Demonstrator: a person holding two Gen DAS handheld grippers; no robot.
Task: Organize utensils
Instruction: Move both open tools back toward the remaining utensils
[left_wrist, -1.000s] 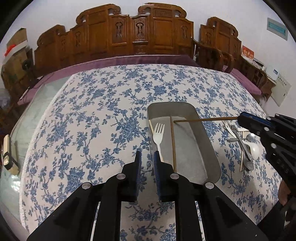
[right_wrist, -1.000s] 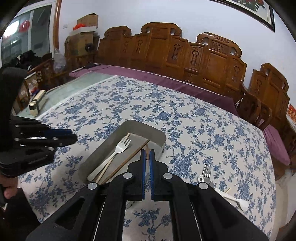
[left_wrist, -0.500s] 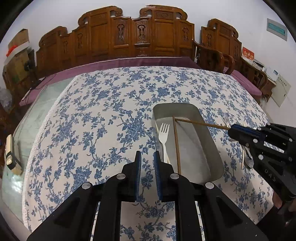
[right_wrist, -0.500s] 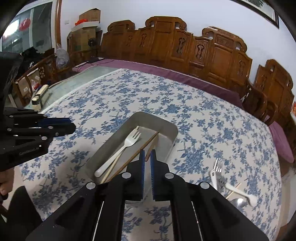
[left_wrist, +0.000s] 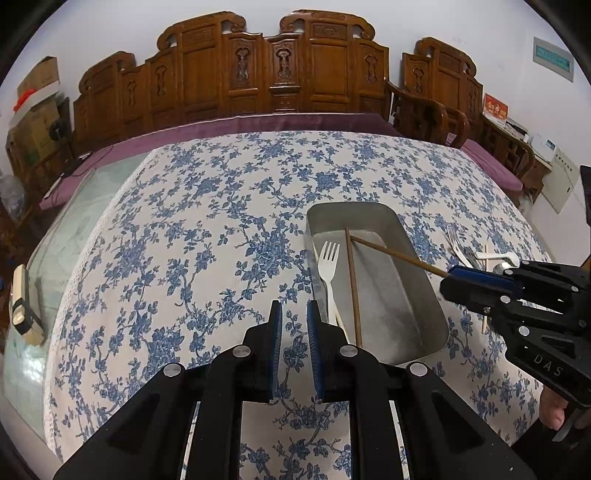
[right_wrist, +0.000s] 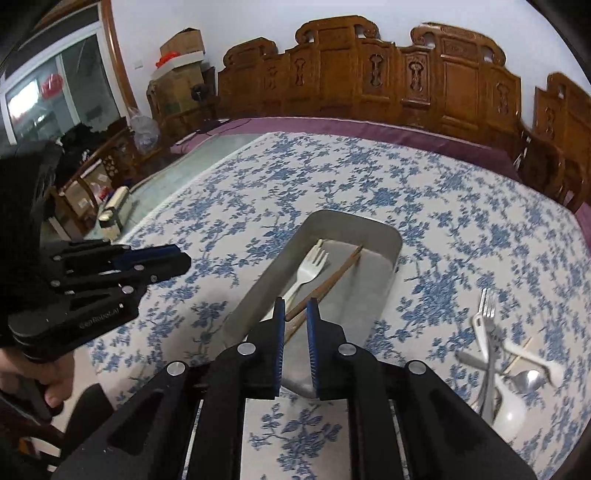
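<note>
A metal tray (left_wrist: 369, 206) sits on the blue-flowered cloth and holds a white plastic fork (left_wrist: 328, 266) and a brown chopstick (left_wrist: 352, 288) lying lengthwise. A second chopstick (left_wrist: 399, 256) slants across the tray, far tip on its floor, near end passing over the right rim to my right gripper (left_wrist: 448, 280). In the right wrist view that chopstick (right_wrist: 332, 280) runs between the opening jaws of my right gripper (right_wrist: 296, 304), and the gap is wider than the stick. My left gripper (left_wrist: 294, 306) hovers left of the tray's near end, slightly open with nothing in it.
Loose forks and spoons (right_wrist: 491, 350) lie piled on the cloth right of the tray (right_wrist: 354, 218). Carved wooden chairs (left_wrist: 288, 70) line the far side. Bare glass tabletop shows on the left with a small box (left_wrist: 22, 306) on it.
My right gripper tipped down toward the tray and its jaws parted around the chopstick. The chopstick's far tip dropped onto the tray floor. The left gripper barely moved.
</note>
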